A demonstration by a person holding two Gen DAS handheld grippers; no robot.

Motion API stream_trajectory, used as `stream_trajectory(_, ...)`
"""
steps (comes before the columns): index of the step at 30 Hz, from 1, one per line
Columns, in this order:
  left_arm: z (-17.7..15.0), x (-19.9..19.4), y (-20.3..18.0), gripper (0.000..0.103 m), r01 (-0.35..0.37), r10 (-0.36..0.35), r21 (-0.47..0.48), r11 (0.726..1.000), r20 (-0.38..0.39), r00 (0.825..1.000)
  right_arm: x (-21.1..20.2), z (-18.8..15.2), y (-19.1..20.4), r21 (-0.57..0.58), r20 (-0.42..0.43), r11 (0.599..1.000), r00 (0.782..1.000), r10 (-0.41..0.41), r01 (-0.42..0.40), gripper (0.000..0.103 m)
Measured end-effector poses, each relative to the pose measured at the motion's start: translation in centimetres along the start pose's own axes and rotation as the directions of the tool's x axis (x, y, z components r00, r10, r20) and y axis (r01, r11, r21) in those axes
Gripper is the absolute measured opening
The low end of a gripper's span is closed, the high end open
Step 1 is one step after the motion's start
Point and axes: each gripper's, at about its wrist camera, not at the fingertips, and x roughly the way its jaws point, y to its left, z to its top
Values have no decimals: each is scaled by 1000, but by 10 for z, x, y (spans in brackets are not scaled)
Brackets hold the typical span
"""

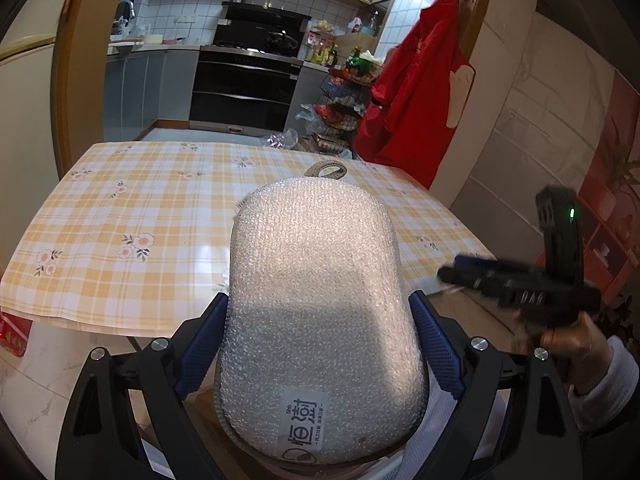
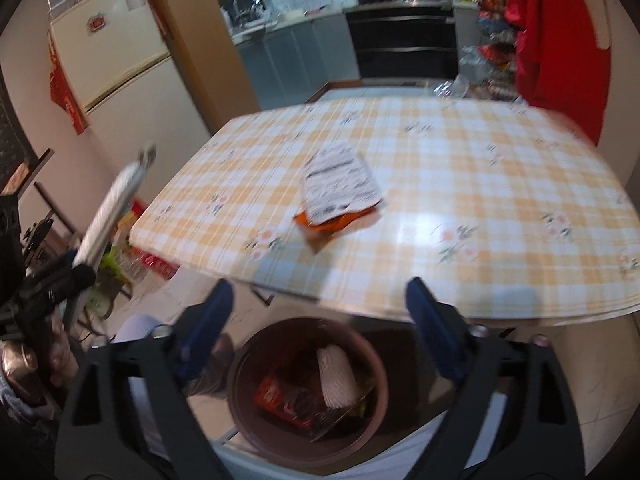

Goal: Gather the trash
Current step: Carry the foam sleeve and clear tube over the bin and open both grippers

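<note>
My left gripper [image 1: 318,308] is shut on a grey scouring sponge pad [image 1: 316,300] with a fabric loop, held in front of the table with the yellow checked cloth [image 1: 140,208]. In the right wrist view the pad [image 2: 112,212] shows edge-on at the left. My right gripper [image 2: 318,292] is open and empty, above a brown round bin [image 2: 308,384] that holds a white roll and red wrappers. An orange and white snack wrapper [image 2: 340,192] lies on the table [image 2: 460,208]. The right gripper also shows in the left wrist view [image 1: 452,272].
A cream fridge [image 2: 116,52] stands at the left. A red garment [image 1: 416,92] hangs at the right by the kitchen doorway. A rack of packets [image 1: 340,108] and an oven [image 1: 244,84] stand beyond the table. Red boxes lie on the floor [image 2: 160,268].
</note>
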Motion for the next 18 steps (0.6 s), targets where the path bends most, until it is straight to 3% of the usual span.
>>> stream_trajectory(7, -9, 16, -15, 87, 48, -45, 36, 998, -67, 997, -15, 9, -29, 53, 48, 998, 998, -35, 33, 91)
stream_trajectory(11, -16, 28, -22, 87, 114, -109, 35, 993, -123, 986, -17, 7, -42, 80, 53, 996, 997, -49, 45, 91)
stream_trajectory(18, -25, 45, -24, 93, 157, -153, 5, 988, -185, 971, -14, 3, -52, 109, 43, 993, 997, -58, 53, 91)
